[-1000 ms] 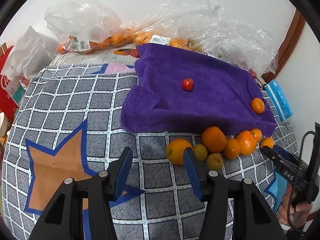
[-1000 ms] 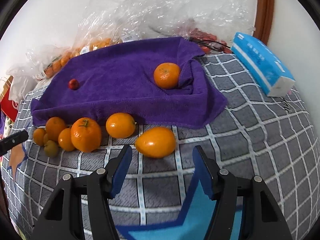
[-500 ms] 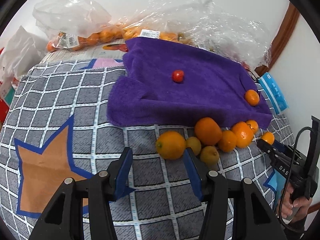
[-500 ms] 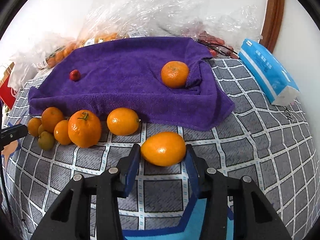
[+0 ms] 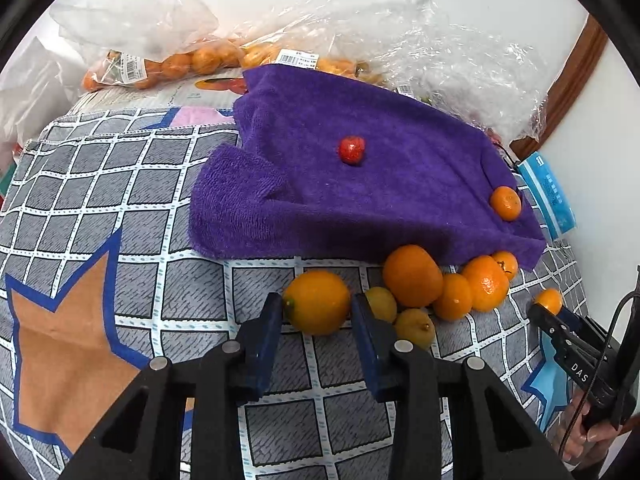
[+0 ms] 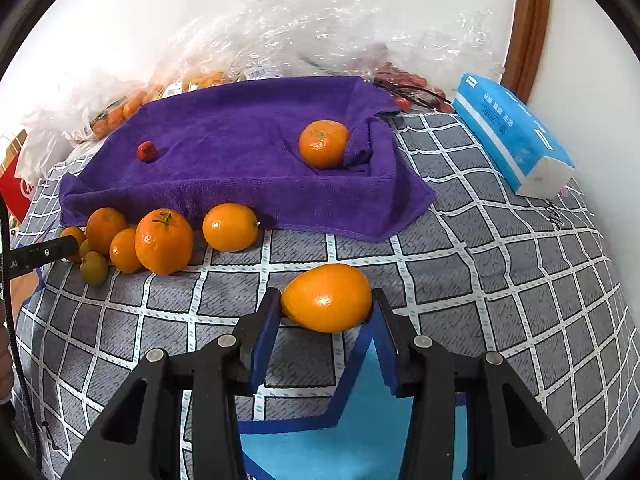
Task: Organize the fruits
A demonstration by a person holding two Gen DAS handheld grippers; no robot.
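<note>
A purple towel (image 5: 360, 184) lies on the checked cloth, with a small red fruit (image 5: 351, 150) and a mandarin (image 5: 505, 203) on it. Several oranges and small yellowish fruits (image 5: 448, 288) lie along its near edge. My left gripper (image 5: 316, 312) has its jaws against both sides of a round orange (image 5: 318, 302) on the cloth. My right gripper (image 6: 326, 304) is shut on an oval orange (image 6: 327, 297). In the right wrist view the towel (image 6: 240, 148) holds the mandarin (image 6: 324, 144) and the red fruit (image 6: 146, 151).
Clear plastic bags of oranges (image 5: 192, 60) and crumpled plastic (image 5: 440, 52) stand behind the towel. A blue tissue pack (image 6: 516, 140) lies at the right. The checked cloth (image 5: 120, 200) has a star pattern. A wooden frame (image 6: 528, 20) is at the back right.
Both grippers moved forward and narrowed. The left jaws now flank the round orange. The right jaws closed onto the oval orange.
</note>
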